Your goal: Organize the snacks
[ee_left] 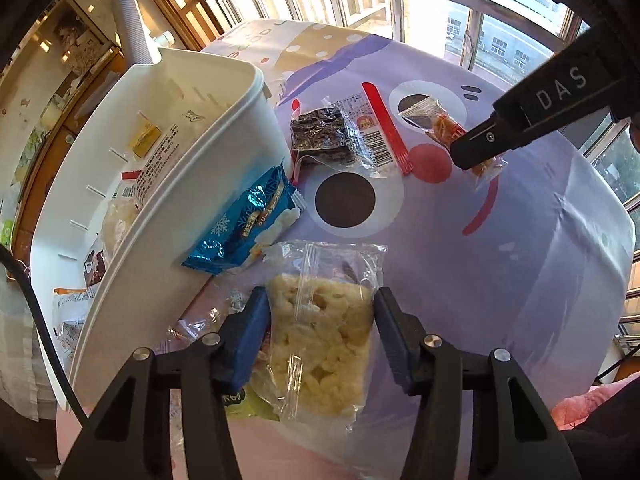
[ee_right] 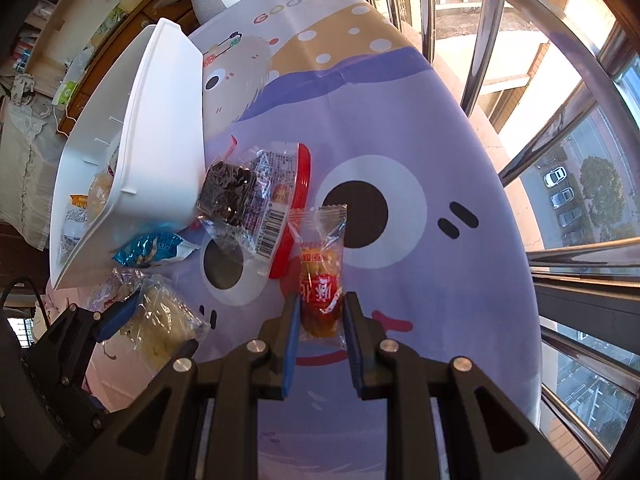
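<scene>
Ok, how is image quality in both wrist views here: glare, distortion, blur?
Left wrist view: strong fisheye bending, windows blown out, table snacks sharp, glare on the puffed rice packet. Right wrist view: same curvature, bright window side, dim room on the left, orange snack packet crisp.

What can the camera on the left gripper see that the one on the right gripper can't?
Only the left wrist view looks deep into the white bin, showing a yellow packet inside, and the blue snack pack's snowflake print.

Only the right wrist view shows the "GOOD" lettering on the tablecloth and parked cars outside.

Both show the left gripper around the pale rice cracker bag, the right gripper shut on the small orange snack packet, and the dark seaweed-like pack.
</scene>
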`<state>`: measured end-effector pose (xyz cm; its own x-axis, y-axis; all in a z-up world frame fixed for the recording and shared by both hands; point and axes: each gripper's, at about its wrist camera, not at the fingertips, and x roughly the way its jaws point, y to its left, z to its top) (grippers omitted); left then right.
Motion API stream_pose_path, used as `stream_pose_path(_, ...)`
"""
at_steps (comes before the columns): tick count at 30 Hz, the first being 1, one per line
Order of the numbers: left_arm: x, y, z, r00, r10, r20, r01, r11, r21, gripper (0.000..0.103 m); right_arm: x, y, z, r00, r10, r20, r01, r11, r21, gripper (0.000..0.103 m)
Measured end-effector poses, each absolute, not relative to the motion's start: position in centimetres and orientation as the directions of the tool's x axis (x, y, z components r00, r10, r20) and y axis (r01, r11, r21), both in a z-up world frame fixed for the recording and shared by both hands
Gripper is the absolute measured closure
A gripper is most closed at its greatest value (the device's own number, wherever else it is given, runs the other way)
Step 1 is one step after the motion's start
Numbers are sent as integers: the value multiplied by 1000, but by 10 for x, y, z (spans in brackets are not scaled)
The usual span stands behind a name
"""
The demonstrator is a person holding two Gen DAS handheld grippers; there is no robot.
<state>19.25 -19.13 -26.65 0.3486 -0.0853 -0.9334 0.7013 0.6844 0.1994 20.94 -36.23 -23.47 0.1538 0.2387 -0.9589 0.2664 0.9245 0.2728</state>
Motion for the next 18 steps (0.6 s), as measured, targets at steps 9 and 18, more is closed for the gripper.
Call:
stream_pose_path(9, 166, -186, -247, 348, -112, -931, 661, 734, 159, 69, 175, -358, -226, 143, 278, -950, 250, 918, 307, 82)
stream_pose_path(18, 143, -169, -239, 317, -148, -937, 585, 808, 70, 90, 148, -345, -214, 141, 292, -946, 196, 928, 316, 82)
